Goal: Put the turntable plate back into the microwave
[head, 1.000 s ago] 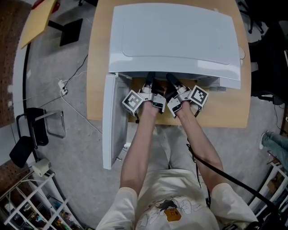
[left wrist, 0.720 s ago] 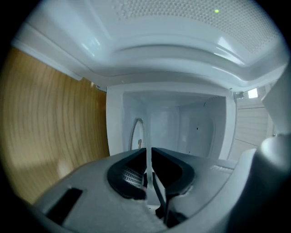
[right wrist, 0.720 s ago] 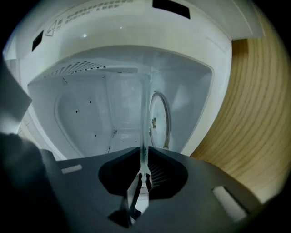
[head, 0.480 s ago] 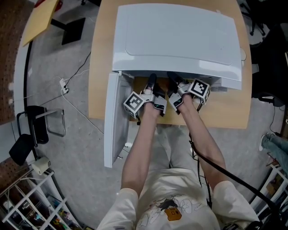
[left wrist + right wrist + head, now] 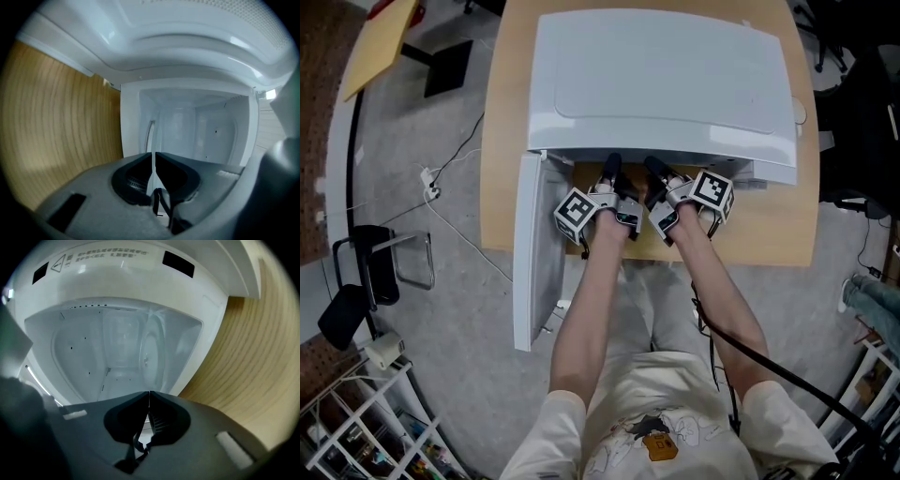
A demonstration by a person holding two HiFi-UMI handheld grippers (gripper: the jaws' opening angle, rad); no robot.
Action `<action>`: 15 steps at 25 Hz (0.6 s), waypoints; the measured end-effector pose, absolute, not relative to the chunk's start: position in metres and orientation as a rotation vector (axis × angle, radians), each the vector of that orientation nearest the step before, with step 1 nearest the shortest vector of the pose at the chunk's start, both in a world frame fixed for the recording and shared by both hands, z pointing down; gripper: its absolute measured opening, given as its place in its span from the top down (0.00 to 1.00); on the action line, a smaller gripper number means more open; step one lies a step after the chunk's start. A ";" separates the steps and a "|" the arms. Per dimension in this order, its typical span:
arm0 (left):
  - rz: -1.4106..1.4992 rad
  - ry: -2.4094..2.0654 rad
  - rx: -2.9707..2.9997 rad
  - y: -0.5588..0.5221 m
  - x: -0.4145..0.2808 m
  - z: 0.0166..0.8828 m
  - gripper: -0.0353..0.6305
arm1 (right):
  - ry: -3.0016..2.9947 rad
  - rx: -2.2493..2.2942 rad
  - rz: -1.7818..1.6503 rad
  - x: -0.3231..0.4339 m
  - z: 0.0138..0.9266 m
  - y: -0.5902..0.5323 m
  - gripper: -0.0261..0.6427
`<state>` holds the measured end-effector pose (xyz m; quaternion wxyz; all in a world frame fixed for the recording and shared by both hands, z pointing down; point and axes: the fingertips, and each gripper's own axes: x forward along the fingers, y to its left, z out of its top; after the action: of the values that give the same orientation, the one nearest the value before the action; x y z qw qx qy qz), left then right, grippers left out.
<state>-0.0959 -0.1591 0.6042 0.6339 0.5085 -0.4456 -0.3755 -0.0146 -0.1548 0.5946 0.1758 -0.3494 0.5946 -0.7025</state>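
Left claw [image 5: 613, 173]: at the mouth of the microwave [image 5: 666, 75], jaws closing, with a thin slit of light between them and nothing in it

Right claw [image 5: 656, 173]: just beside your left claw, jaws pressed together and empty

Turntable plate [image 5: 151, 357]: ahead of both claws, deep in the cavity and lying on its floor, well apart from your fingertips; the glass is clear, so little more than its rim and a faint sheen show

Step in hand: by my reading the plate is already inside and you are at the check-and-clear stage

Seating: no view shows whether the plate sits down on its hub, so look along the right claw at the rim before you leave; a level rim all round suggests it has dropped in

If it sits off centre: I would nudge the rim nearest the claw with closed tips, lightly and from one side only, so the glass slides rather than tips

Backing out: draw both claws straight back along the line they point, together, without lifting, as the cavity roof hangs close above them

Door [image 5: 534, 253]: swung wide on the outer side of your left claw; keep that claw's marker cube off its inner face

Table [image 5: 769, 234]: directly beneath both claws, so a low exit may scrape the wood

Main risk: a claw tip catching the plate's rim and lifting it off its seat
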 end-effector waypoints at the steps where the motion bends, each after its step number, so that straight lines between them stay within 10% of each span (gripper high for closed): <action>1: -0.852 -1.023 1.160 -0.158 -0.097 0.605 0.92 | 1.685 -0.995 -1.989 -0.015 0.596 -0.156 0.95; 15: -0.810 -0.996 1.377 -0.150 -0.081 0.574 0.95 | 1.762 -1.026 -1.948 -0.012 0.596 -0.157 0.95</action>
<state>-0.0805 -0.1500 0.5744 0.5886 0.5912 -0.4278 -0.3478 -0.0125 -0.1572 0.5958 0.1601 -0.3592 0.6169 -0.6817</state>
